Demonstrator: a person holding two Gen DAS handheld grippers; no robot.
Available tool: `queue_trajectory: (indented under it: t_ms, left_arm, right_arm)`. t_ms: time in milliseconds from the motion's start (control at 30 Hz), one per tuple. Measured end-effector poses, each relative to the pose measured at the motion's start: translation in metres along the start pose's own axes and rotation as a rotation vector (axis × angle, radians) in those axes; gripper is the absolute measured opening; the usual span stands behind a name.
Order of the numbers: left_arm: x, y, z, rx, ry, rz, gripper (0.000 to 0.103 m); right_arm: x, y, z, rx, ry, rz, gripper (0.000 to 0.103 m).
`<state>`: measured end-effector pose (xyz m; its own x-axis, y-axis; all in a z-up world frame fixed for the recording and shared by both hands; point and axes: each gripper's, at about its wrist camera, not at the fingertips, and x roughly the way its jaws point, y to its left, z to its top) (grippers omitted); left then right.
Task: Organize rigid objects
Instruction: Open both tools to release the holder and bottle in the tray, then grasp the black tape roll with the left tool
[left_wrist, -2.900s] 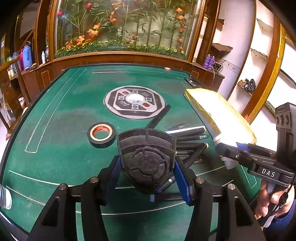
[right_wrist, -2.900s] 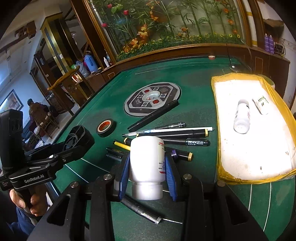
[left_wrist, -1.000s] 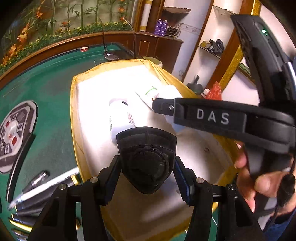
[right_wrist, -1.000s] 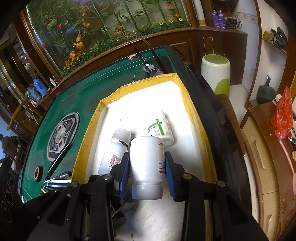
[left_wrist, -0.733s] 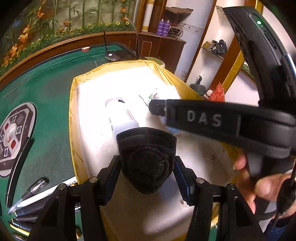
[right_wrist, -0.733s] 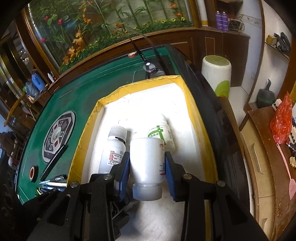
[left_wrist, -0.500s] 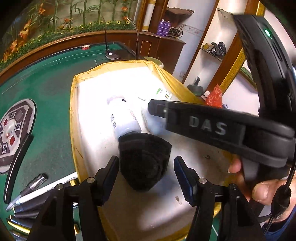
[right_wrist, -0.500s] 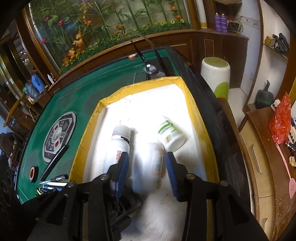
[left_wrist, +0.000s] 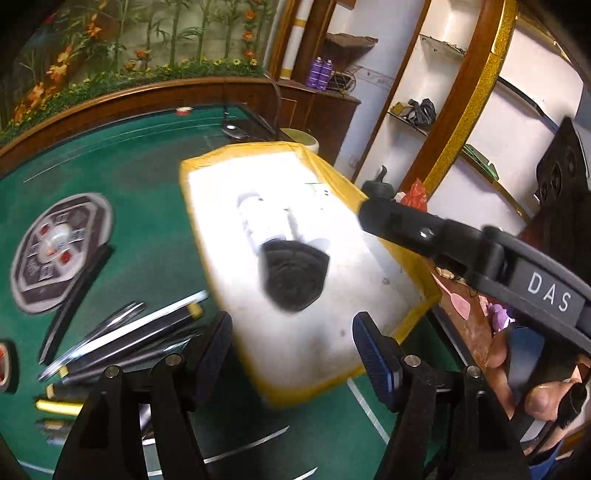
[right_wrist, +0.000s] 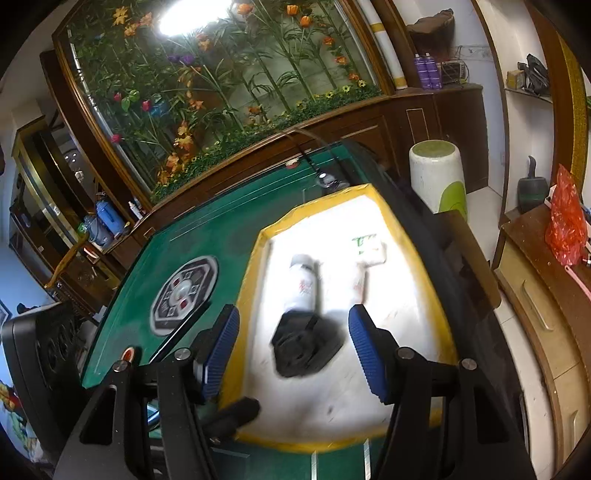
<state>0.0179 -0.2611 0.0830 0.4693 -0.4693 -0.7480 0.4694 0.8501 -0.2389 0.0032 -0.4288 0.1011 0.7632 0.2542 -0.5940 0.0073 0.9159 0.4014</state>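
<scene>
The left gripper (left_wrist: 291, 347) is spread wide with nothing between its blue pads (left_wrist: 371, 356), and it hangs over the near end of the yellow-rimmed tray (left_wrist: 221, 240). The right gripper (right_wrist: 293, 343) is likewise wide open and empty, above the same tray (right_wrist: 251, 280), its pads (right_wrist: 365, 350) either side of the tray's middle.

Inside the tray, on its white floor, lies the black fan (left_wrist: 293, 275), seen from the right wrist as a dark blurred shape (right_wrist: 304, 345) near the tray's middle. Just beyond it lie three white bottles: one with red print (right_wrist: 303, 284) touching or nearly touching the fan, a second one (right_wrist: 358, 284) beside it, and a green-labelled one (right_wrist: 369, 249) farther back. In the left view they blur together into a white cluster (left_wrist: 260, 221).

Left of the tray, on the green table (left_wrist: 147, 206), a row of pens (left_wrist: 122, 339) lies side by side, with a black stick (left_wrist: 75, 299) beyond them. A grey octagonal plate (right_wrist: 184, 295) sits in the table's centre, and a tape roll (right_wrist: 128, 354) shows at the near edge.
</scene>
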Motion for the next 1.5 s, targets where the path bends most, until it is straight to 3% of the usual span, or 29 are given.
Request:
queue_trajectory:
  t_ms: [200, 433, 633, 800, 1133, 1333, 1500]
  left_arm:
    - [-0.053, 0.043, -0.02, -0.035, -0.075, 0.04, 0.073]
    - [-0.11, 0.124, -0.055, -0.15, -0.161, 0.2, 0.08]
    - [-0.131, 0.195, -0.086, -0.279, -0.167, 0.327, 0.083]
    - [-0.122, 0.24, -0.1, -0.354, -0.107, 0.375, 0.083]
    - [-0.074, 0.274, -0.091, -0.339, 0.031, 0.426, 0.088]
    - [-0.053, 0.272, -0.076, -0.317, 0.07, 0.397, 0.089]
    - [-0.037, 0.267, -0.065, -0.254, 0.069, 0.46, 0.089]
  right_arm:
    - [-0.002, 0.034, -0.02, -0.058, 0.029, 0.05, 0.061]
    - [0.019, 0.084, -0.049, -0.162, 0.103, 0.132, 0.061]
    - [0.043, 0.121, -0.069, -0.238, 0.18, 0.185, 0.061]
    - [0.053, 0.128, -0.083, -0.266, 0.217, 0.195, 0.061]
    - [0.041, 0.114, -0.091, -0.237, 0.219, 0.178, 0.061]
    - [0.04, 0.112, -0.095, -0.241, 0.243, 0.177, 0.061]
    - [0.037, 0.124, -0.102, -0.325, 0.267, 0.206, 0.061]
